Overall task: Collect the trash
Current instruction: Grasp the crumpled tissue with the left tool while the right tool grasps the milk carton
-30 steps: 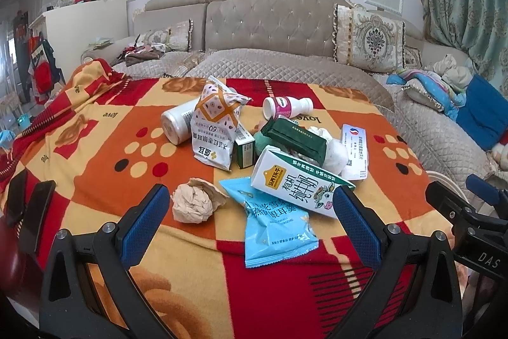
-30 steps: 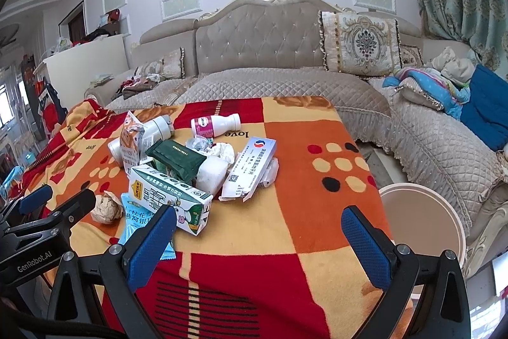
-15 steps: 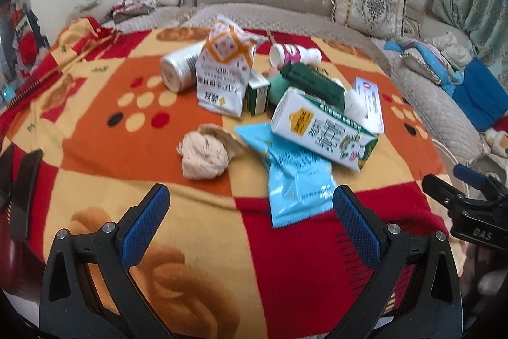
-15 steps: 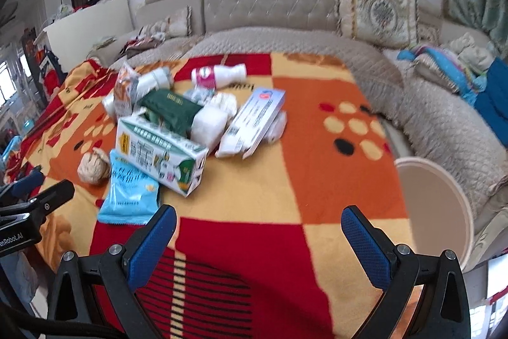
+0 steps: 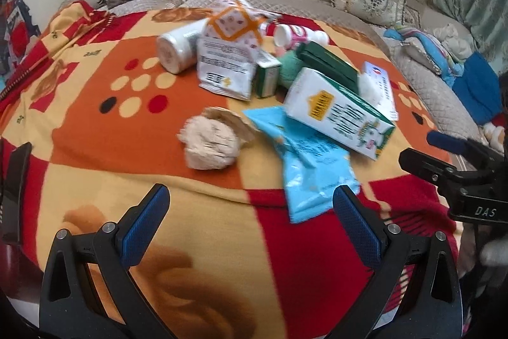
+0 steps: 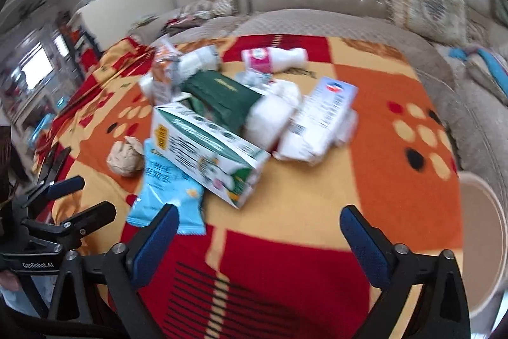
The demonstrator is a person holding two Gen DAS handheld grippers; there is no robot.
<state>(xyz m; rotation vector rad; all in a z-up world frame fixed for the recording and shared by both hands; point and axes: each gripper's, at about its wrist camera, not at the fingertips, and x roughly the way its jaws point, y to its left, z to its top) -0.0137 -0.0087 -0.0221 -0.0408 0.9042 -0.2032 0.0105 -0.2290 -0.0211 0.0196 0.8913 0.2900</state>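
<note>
Trash sits heaped mid-blanket (image 5: 95, 123): milk carton (image 5: 339, 113) over a blue snack packet (image 5: 314, 167), a crumpled paper ball (image 5: 209, 143) just left of them. I hold my left gripper (image 5: 250, 212) near, fingers wide and empty. My right gripper (image 6: 258, 231) is closing, nothing between its fingers.

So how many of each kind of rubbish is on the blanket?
Bottles: 2, silver-white can, pink-labelled bottle
Boxes: 4, white-green milk carton, dark green box, small green box, white flat box
Packets: 2, light blue packet, white-orange bag
Wads: 2, beige paper ball, white tissue
Total: 10
</note>
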